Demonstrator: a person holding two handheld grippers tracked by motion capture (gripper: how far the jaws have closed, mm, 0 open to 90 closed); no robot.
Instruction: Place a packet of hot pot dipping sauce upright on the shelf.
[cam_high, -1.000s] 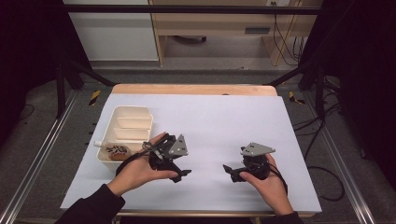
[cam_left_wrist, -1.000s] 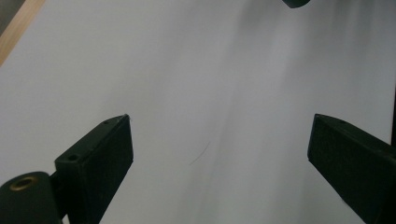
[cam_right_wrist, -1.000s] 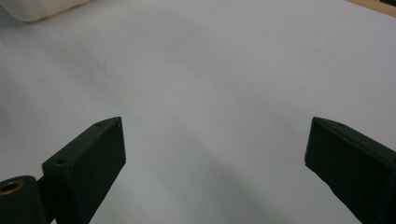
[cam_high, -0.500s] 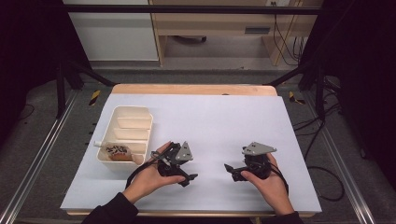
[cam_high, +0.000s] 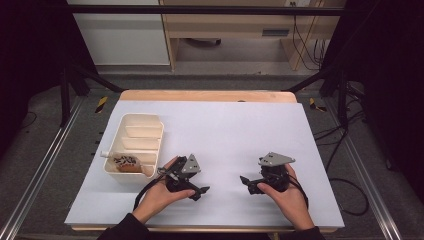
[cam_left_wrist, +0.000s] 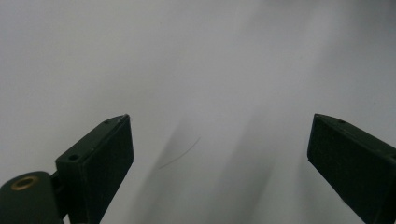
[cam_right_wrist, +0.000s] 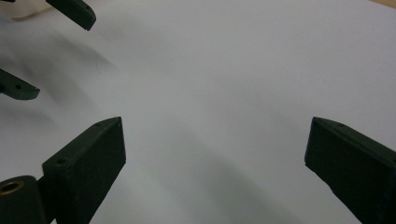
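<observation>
**Tray untouched, both grippers empty**

Tray (cam_high: 131, 131) sits on the left of the white table (cam_high: 235, 130), small dark bits and a brown piece in its near compartment; my left gripper (cam_high: 202, 190) rests just right of the tray's near corner, jaws wide, nothing between; my right gripper (cam_high: 245, 181) is near-right, well apart from the tray, jaws wide, empty; tips face each other.
</observation>
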